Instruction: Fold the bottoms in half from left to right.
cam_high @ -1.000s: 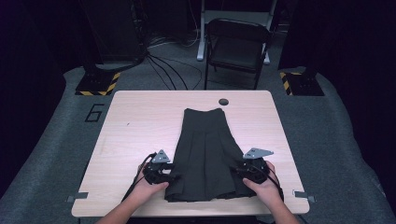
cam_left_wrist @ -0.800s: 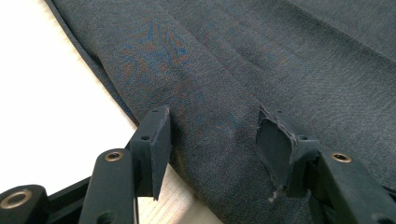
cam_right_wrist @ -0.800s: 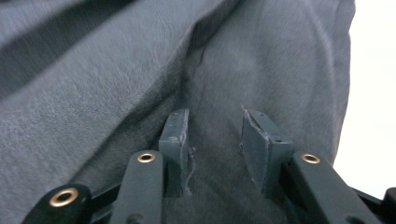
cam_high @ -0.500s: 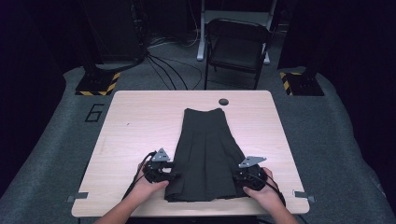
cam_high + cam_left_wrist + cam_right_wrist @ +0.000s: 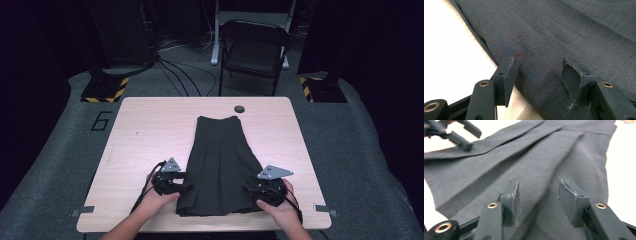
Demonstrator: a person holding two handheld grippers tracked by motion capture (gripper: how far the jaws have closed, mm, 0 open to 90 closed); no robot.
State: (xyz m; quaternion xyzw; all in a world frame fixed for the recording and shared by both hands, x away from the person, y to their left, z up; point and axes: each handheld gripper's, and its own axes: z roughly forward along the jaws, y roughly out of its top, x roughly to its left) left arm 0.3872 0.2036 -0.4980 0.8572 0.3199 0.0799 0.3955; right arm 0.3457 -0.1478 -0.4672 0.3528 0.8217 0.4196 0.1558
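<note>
1. Lying flat on the light wooden table point(image 5: 150, 130), a dark pleated skirt point(image 5: 220, 160) runs from its narrow waistband at 12 o'clock to its wide hem near the table's 6 o'clock edge.
2. At about 7 o'clock of the skirt, the left hand point(image 5: 157, 197) holds the left gripper point(image 5: 184, 181) against the garment's left edge, a grey three-cornered plate on top and a cable trailing toward the table's near edge.
3. In the left gripper view, that gripper's jaws are spread apart: one pad sits right at the skirt's edge where the table begins, the other over the cloth, with nothing pinched between them.
4. At about 5 o'clock of the skirt, the right hand point(image 5: 280, 210) holds the right gripper point(image 5: 248, 190) on the garment's right side near the hem, also topped by a grey plate.
5. In the right gripper view, its jaws stand released, both over the grey cloth, gripping nothing.
6. Beyond the table's 12 o'clock edge stands a dark folding chair point(image 5: 255, 50); a small dark round hole point(image 5: 239, 108) marks the tabletop just past the waistband.
</note>
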